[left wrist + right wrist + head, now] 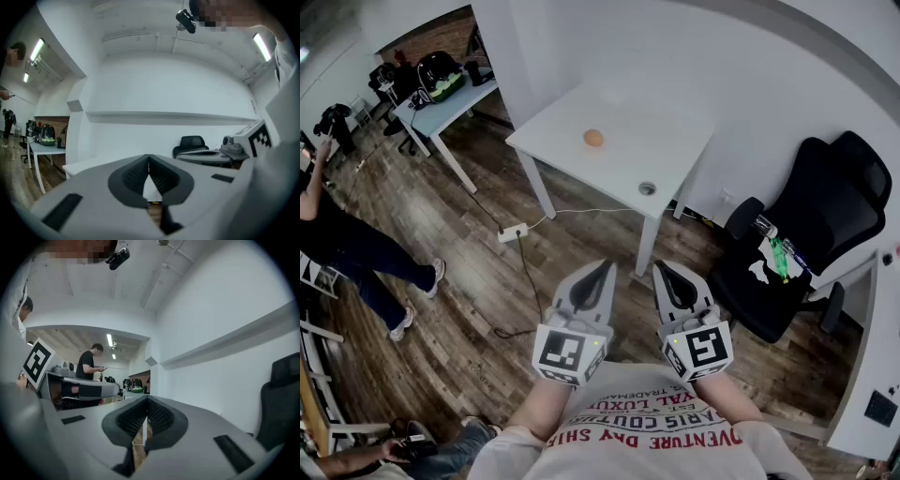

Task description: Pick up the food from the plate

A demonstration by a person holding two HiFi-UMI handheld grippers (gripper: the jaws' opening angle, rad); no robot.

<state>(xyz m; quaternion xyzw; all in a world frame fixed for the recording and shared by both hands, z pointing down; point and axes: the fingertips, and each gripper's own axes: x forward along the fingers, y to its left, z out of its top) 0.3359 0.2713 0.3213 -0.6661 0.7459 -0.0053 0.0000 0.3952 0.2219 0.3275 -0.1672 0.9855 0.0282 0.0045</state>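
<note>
A small orange piece of food [593,138] lies on the white table [675,141] across the room. I cannot tell a plate apart from the white tabletop. Both grippers are held close to the person's chest, far from the table and pointing toward it. The left gripper [607,268] is shut with nothing between its jaws, and its tips meet in its own view [148,157]. The right gripper [660,268] is also shut and empty, its jaws touching in its own view [147,400].
Wooden floor lies between me and the table, with a power strip [512,232] and its cable on it. A black office chair [811,234] carrying a green bottle [779,253] stands to the right. A person [342,239] stands at the left, near a second table [450,103].
</note>
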